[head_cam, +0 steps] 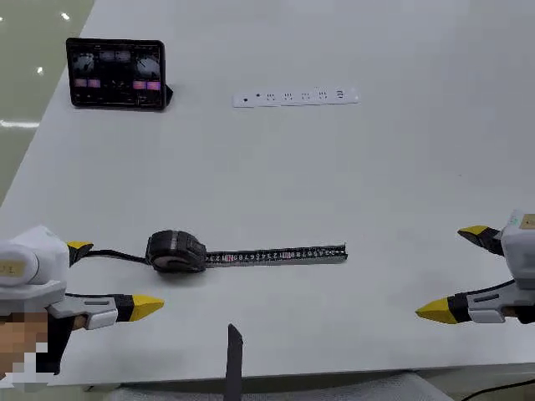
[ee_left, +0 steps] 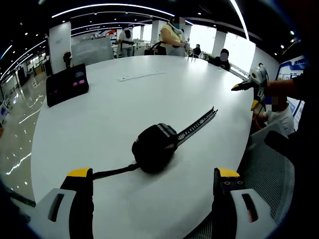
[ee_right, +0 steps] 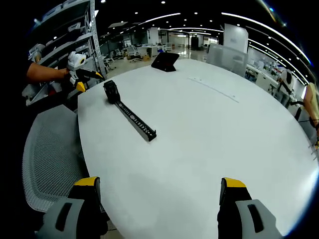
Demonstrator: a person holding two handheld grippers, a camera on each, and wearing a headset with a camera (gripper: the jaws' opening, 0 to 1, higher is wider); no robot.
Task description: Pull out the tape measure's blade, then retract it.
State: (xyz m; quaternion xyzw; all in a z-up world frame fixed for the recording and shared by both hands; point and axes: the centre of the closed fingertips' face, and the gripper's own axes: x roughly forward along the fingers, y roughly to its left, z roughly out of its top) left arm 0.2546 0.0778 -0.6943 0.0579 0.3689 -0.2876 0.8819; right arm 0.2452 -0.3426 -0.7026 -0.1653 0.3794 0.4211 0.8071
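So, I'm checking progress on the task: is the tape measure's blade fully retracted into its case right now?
No, the blade lies stretched out flat on the table, sticking out of the case.

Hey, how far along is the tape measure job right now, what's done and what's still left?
Done: the blade lies pulled out of the tape measure, flat on the table. In hand: nothing. The left gripper and the right gripper are both open and apart from the tape measure, one at each side. Left: retracting the blade, not yet done.
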